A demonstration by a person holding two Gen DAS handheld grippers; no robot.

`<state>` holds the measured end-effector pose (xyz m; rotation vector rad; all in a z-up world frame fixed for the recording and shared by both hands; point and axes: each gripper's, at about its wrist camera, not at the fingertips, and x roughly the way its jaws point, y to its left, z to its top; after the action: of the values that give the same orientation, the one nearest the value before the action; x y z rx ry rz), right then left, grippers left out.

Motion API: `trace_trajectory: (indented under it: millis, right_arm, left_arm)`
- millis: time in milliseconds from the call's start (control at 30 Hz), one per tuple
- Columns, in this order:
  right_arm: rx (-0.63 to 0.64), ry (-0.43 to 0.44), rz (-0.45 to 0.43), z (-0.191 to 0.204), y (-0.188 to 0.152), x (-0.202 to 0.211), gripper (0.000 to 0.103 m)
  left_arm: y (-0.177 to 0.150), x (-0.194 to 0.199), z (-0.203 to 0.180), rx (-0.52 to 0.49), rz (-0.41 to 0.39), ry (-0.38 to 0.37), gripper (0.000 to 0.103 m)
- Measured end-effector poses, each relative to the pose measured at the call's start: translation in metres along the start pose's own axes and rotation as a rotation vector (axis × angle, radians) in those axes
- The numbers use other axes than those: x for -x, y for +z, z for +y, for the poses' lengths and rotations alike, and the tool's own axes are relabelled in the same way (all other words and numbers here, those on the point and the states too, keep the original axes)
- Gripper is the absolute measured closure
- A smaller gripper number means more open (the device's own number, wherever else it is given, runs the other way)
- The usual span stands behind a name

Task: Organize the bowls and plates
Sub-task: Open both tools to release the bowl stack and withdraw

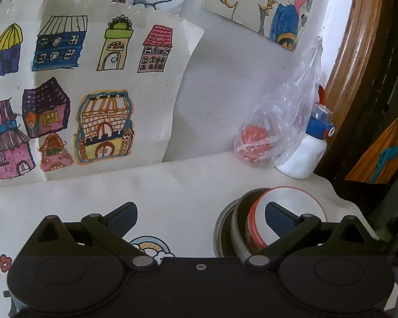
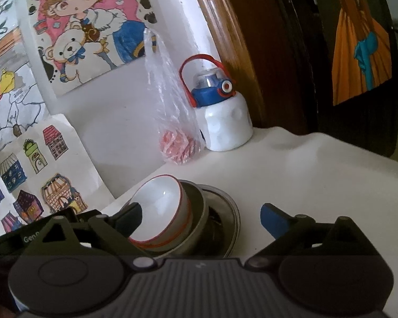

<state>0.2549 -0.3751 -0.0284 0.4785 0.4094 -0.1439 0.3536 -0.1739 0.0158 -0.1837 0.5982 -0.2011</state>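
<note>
A white bowl with a red rim lies tilted inside a dark bowl, and both rest on a metal plate on the white tablecloth. The stack also shows in the left wrist view, where the white bowl sits under my left gripper's right finger. My left gripper is open and empty, just left of the stack. My right gripper is open and empty, its jaws spread on either side of the stack.
A clear plastic bag with a red thing in it and a white bottle with a blue and red lid stand at the wall behind the stack. Children's drawings lean on the wall. A wooden frame stands to the right.
</note>
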Motion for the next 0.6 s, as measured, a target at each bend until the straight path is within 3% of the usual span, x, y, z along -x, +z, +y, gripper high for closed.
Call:
trace_trajectory:
  millis: [167, 600]
  right_arm:
    - [0.02, -0.005, -0.032, 0.004, -0.004, 0.011, 0.0]
    - [0.053, -0.044, -0.095, 0.019, -0.02, 0.049, 0.0]
  left_arm:
    - [-0.004, 0.004, 0.005, -0.009, 0.006, -0.003, 0.001]
    - [-0.018, 0.038, 0.015, -0.106, -0.064, 0.007, 0.001]
